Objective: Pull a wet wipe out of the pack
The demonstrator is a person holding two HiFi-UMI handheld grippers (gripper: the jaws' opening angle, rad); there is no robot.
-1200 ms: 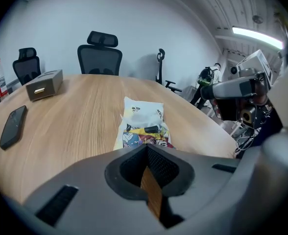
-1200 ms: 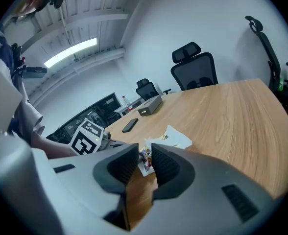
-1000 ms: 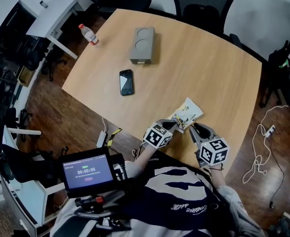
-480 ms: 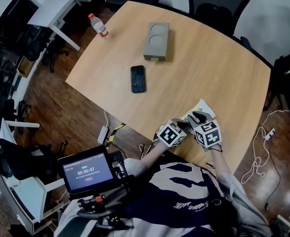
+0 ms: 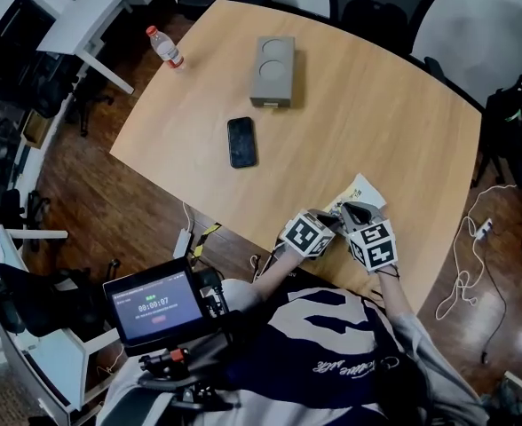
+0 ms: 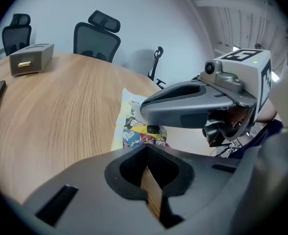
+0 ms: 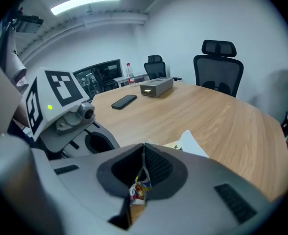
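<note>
The wet wipe pack (image 5: pixel 360 192), white with a colourful cartoon print, lies flat near the front right edge of the wooden table (image 5: pixel 350 114). My right gripper (image 5: pixel 354 209) reaches onto the pack's near end. In the right gripper view its jaws (image 7: pixel 143 148) are shut, with a strip of the printed pack (image 7: pixel 137 190) showing between them. My left gripper (image 5: pixel 332 223) sits just left of it at the table edge, shut, with only bare wood showing in its slit (image 6: pixel 146 148). The pack (image 6: pixel 136 124) lies just beyond, with the right gripper (image 6: pixel 151 129) across it.
A black phone (image 5: pixel 241 142) lies mid-table. A grey box (image 5: pixel 272 70) stands further back, and a water bottle (image 5: pixel 164 46) is at the far left corner. Office chairs (image 5: pixel 381 7) line the far side. A timer screen (image 5: pixel 153 307) is mounted at my chest.
My right gripper has moved forward and left from the table edge onto the pack's near end. The left gripper stays beside the pack.
</note>
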